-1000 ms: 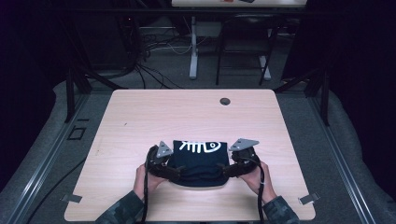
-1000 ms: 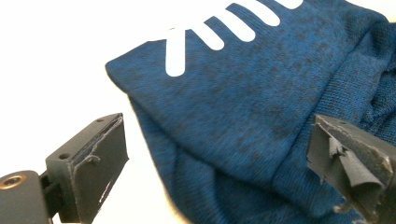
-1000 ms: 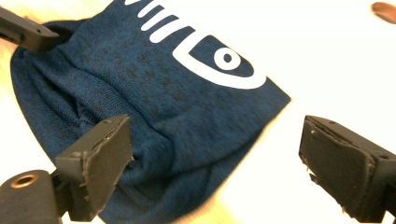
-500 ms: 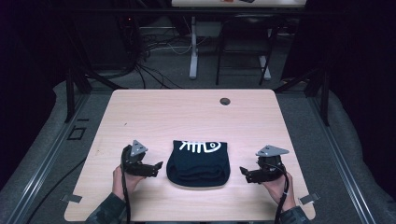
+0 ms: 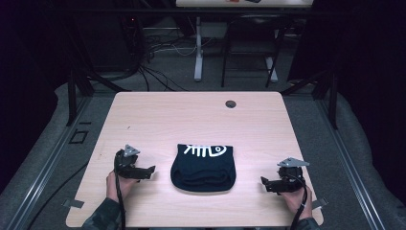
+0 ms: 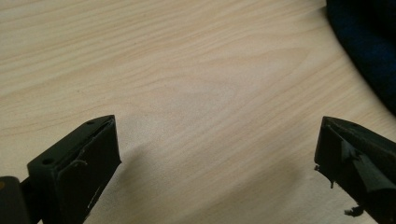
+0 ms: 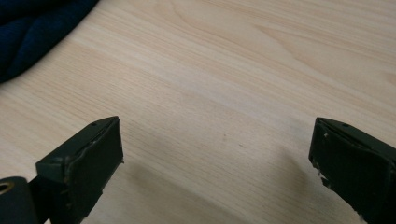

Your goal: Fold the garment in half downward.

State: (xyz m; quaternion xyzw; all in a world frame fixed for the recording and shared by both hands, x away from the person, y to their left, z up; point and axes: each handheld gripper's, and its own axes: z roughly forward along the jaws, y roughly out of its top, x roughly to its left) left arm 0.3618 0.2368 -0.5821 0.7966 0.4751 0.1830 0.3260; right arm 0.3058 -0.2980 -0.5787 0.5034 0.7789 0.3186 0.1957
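A folded dark navy garment (image 5: 203,166) with a white fish-skeleton print lies on the light wooden table (image 5: 191,120), near its front middle. My left gripper (image 5: 149,171) rests low over the table to the garment's left, a hand's width away. Its jaws have just been opening and stand open over bare wood (image 6: 217,158); the garment's edge (image 6: 369,51) shows at the upper right. My right gripper (image 5: 266,184) sits to the garment's right, also just opened, with nothing between its jaws (image 7: 217,154). The garment (image 7: 32,28) shows at that view's upper left.
A small dark round grommet (image 5: 231,104) sits near the table's far edge. Behind the table stand another desk's legs (image 5: 198,52) and loose cables (image 5: 158,48) on the floor. Bare wood lies on both sides of the garment.
Both grippers have let go of the garment's sides and moved outward, the left to the left, the right to the right and nearer the front edge. The garment stays folded in place.
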